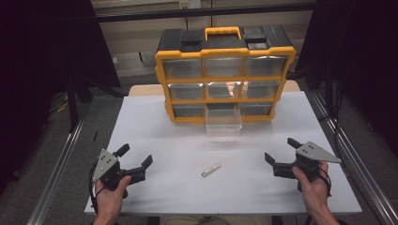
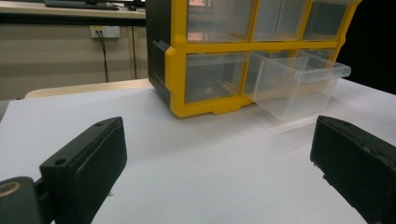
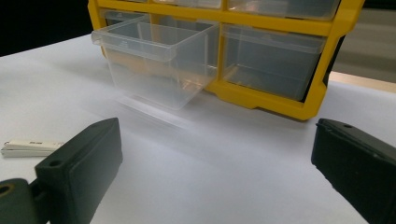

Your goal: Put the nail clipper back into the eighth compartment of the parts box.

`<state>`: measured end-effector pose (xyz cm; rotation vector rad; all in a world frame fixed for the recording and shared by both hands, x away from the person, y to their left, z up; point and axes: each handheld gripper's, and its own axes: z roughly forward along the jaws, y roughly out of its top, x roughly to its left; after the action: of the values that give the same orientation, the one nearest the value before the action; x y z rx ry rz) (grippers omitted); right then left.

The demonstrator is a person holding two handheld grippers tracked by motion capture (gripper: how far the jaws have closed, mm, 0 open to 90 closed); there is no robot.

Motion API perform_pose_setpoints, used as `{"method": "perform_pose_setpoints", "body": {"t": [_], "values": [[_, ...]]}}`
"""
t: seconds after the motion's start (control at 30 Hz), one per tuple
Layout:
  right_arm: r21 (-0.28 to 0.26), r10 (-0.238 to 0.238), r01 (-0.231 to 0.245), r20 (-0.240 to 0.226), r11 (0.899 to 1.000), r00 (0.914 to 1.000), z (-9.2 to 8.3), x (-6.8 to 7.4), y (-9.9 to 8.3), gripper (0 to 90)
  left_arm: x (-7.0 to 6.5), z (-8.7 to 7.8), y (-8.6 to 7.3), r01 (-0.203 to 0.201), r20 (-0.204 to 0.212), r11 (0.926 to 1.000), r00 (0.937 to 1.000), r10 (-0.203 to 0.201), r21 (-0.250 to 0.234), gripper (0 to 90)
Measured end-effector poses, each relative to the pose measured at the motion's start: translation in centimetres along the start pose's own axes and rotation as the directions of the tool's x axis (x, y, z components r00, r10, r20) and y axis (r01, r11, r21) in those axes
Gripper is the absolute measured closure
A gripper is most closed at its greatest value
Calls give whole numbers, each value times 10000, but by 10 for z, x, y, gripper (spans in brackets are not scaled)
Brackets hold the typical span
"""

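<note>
The left gripper (image 1: pixel 139 155) is being held low over the white table (image 1: pixel 155 122) with its jaws spread wide and nothing between them; the small white strip (image 1: pixel 211 169) is lying ahead of it and off to its right, apart from it. The strip is lying flat on the table, its long axis running aslant, the far end tilted up toward the right, so it is sitting roughly crosswise to a reach from either side. Beyond it, the clear drawer (image 1: pixel 224 123) is being left pulled out from the bottom row of the yellow organizer (image 1: pixel 225 75), straight past the strip from both grippers. The right gripper (image 1: pixel 277 153) is likewise being held with its jaws fully apart and empty, the strip lying to its left and slightly nearer the person; in the right gripper view the strip (image 3: pixel 30 147) is showing just beside the left jaw. The two grippers are judged to be about equally near, the right perhaps a little closer
</note>
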<state>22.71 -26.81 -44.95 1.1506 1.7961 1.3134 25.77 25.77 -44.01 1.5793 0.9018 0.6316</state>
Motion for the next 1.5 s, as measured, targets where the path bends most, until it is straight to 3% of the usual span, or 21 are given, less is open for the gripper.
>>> {"method": "perform_pose_setpoints", "body": {"t": [0.33,0.4,0.47,0.67,0.83,0.93,1.03,1.07,1.3,1.4,1.43,1.47,1.5], "values": [[194,80,-73,-382,9998,9992,5,3,-1,20,1,0,0,-44,50,9999,10000,44,135,38],[231,226,-217,-407,9995,9989,7,4,-2,22,0,0,-1,216,41,9998,9998,-216,46,38],[314,410,-396,-463,9987,9981,9,5,-2,21,-1,0,-1,219,30,9997,9998,-219,49,38],[660,476,-406,-1081,9970,9930,14,11,-1,12,0,1,-1,270,2,9996,9996,-270,87,40],[1049,242,-69,-1642,9945,9861,19,19,2,11,0,3,1,459,9,9989,9989,-459,70,41],[1281,90,136,-1743,9917,9847,20,23,4,4,2,2,1,387,-132,9993,9992,-387,-14,41],[1395,-3,284,-1973,9898,9803,23,27,5,11,0,2,2,627,-168,9977,9979,-632,-261,41],[1392,-80,379,-2099,9895,9777,24,29,6,11,2,-1,2,347,-179,9994,9992,-349,-93,41],[1635,-376,881,-2892,9826,9565,35,45,10,23,1,-1,2,207,-152,9998,9997,-208,-55,41],[2138,-256,1054,-3462,9712,9378,39,51,14,26,1,-2,2,25,-114,10000,9999,-25,55,41],[2138,-256,1054,-3462,9712,9378,39,51,14,26,1,-2,2,25,-114,10000,9999,-25,55,41],[2252,-397,1326,-3751,9653,9261,44,57,18,32,0,-2,1,193,-71,9998,9998,-194,-105,41],[2252,-397,1326,-3751,9653,9261,44,57,18,32,0,-2,1,193,-71,9998,9998,-194,-105,41]]}}
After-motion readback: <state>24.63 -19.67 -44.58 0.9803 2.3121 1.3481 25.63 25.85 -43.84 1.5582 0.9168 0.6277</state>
